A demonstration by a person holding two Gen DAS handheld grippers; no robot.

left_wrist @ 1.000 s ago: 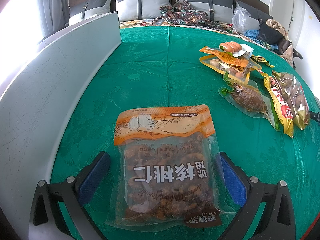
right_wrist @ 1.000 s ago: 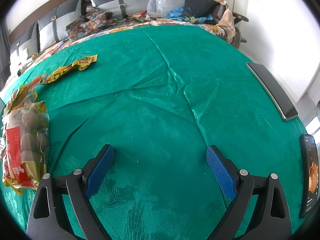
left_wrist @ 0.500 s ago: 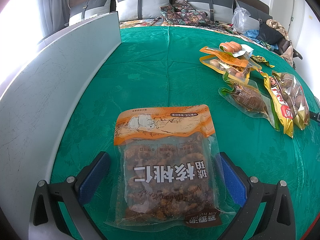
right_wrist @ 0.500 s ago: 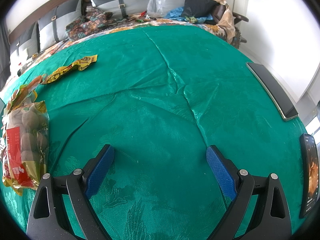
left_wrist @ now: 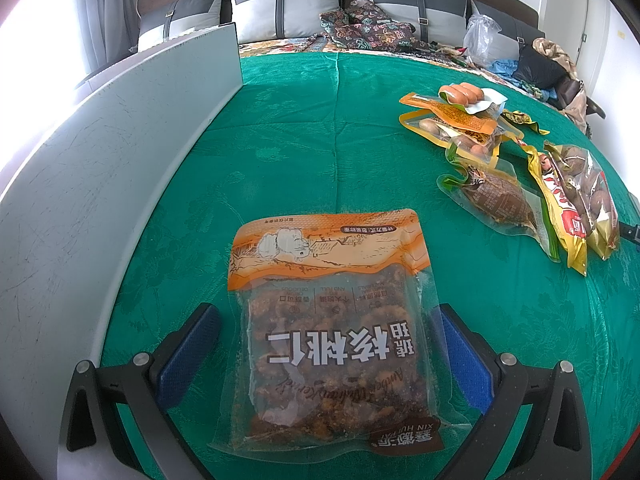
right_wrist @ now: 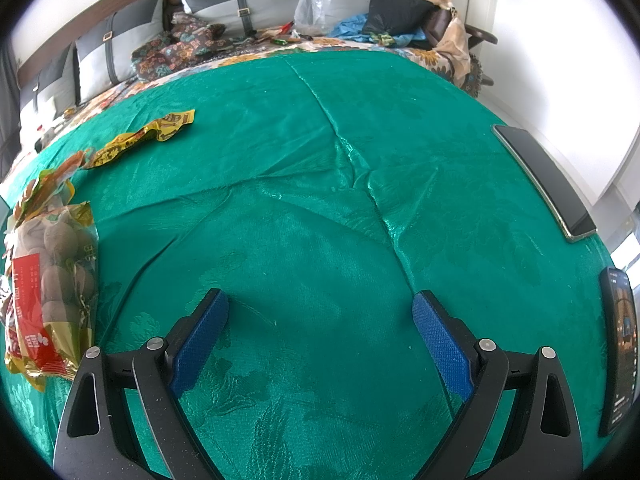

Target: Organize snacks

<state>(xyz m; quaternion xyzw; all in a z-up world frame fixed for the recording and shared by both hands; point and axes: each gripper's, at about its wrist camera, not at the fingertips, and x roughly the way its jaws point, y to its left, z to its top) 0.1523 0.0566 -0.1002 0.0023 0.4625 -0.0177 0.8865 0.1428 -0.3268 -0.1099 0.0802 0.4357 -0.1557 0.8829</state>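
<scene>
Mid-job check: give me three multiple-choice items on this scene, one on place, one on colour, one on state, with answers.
1. The orange-topped clear bag of walnut kernels lies:
A. between the left tongs' fingers
B. on the pillows
C. under a phone

2. The embossed tablecloth is:
A. red
B. green
C. white

3. The right tongs are:
A. shut on a bag
B. shut empty
C. open, empty

Answers: 1 A, a blue pad flanks each side; 2 B, green throughout both views; 3 C, only cloth shows between the wide-spread pads.

Grey cushions [left_wrist: 280, 8] line a sofa by white walls [right_wrist: 560, 40].
</scene>
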